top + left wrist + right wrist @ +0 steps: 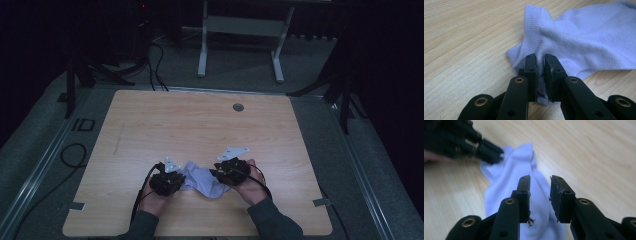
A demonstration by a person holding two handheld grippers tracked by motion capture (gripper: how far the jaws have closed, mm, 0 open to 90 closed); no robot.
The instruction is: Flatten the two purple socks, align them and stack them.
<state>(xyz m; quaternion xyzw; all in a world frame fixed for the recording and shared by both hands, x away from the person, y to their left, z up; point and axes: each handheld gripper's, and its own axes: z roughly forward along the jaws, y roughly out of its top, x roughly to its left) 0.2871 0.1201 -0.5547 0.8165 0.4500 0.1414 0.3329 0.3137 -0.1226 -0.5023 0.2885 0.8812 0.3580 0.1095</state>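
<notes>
Your table (200, 125) is a broad wooden top with bare space on every side, which is why the work sits close to your edge: your forearms can stay low and steady there. The sock (200, 181) lies on the wood between your two hands, pale lilac and rumpled, with one part lifted a little off the surface (that lift comes from the left side's hold, as far as I can judge).

Your left gripper (540, 65) is pinching the sock (584, 42) near its ribbed cuff, jaws pressed together on a fold of the knit. That anchors one end so the fabric can't slide when the other end is worked.

Your right gripper (539, 185) has its jaws spread with a clear gap, poised over the sock (511, 170) and gripping nothing. The left gripper (471, 145) shows beyond it, holding the far end. You seem set to take a second hold, probably to stretch or fold the sock.
</notes>
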